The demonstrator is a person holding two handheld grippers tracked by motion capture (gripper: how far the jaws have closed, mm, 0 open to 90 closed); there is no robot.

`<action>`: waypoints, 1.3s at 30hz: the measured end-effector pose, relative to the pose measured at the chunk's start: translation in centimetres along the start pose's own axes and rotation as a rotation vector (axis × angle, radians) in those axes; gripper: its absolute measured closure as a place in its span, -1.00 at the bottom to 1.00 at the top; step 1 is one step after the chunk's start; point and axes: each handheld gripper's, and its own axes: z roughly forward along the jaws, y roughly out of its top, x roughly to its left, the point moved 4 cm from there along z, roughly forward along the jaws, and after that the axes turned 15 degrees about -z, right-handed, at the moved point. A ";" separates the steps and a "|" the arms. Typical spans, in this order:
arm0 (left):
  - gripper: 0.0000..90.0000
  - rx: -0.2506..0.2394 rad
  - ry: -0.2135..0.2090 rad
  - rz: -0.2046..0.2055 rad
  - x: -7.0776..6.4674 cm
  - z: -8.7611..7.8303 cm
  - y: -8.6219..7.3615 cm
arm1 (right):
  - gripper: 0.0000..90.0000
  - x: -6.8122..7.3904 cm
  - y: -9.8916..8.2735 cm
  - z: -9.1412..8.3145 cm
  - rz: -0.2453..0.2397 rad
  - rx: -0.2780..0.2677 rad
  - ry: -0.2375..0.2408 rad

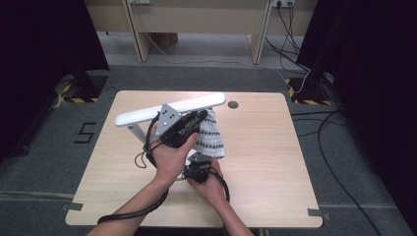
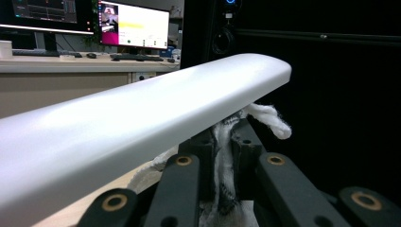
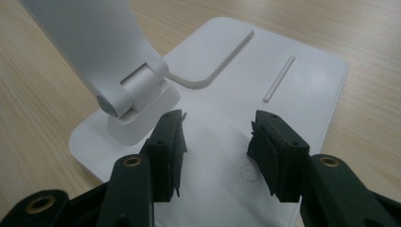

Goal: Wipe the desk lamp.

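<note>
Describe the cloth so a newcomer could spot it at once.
Start at the wooden table and find the white desk lamp near its middle. The cloth hangs just under the far end of the lamp's long bar, pinched in the left gripper. It is the one soft, knitted thing there, white with dark speckled bands.

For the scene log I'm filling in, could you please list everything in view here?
desk lamp: one, white, mid-table; long head on a hinged arm, flat base.
cloth: one, white with dark pattern, hanging just under the lamp head's right end.
table: one, light wood.
round hole: one, dark, far edge of the table.
monitors: two, lit, on a desk in the background.
left tongs: black, shut on the cloth.
right tongs: black, open above the lamp base.
</note>
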 end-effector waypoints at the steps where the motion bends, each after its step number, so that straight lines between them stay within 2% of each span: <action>1: 0.83 -0.003 0.002 -0.002 0.1 -0.1 0.0 | 0.20 0.0 0.0 0.0 0.000 0.000 0.000; 10: 0.83 -0.016 0.017 -0.023 1.4 -1.5 0.2 | 0.20 0.0 0.0 0.0 0.005 0.001 -0.011; 23: 0.83 -0.047 0.062 -0.045 3.8 -3.1 0.4 | 0.20 0.0 0.0 0.0 0.003 0.001 -0.006; 39: 0.83 -0.074 0.086 -0.065 5.1 -4.3 0.5 | 0.20 0.0 0.0 0.0 0.000 -0.001 -0.009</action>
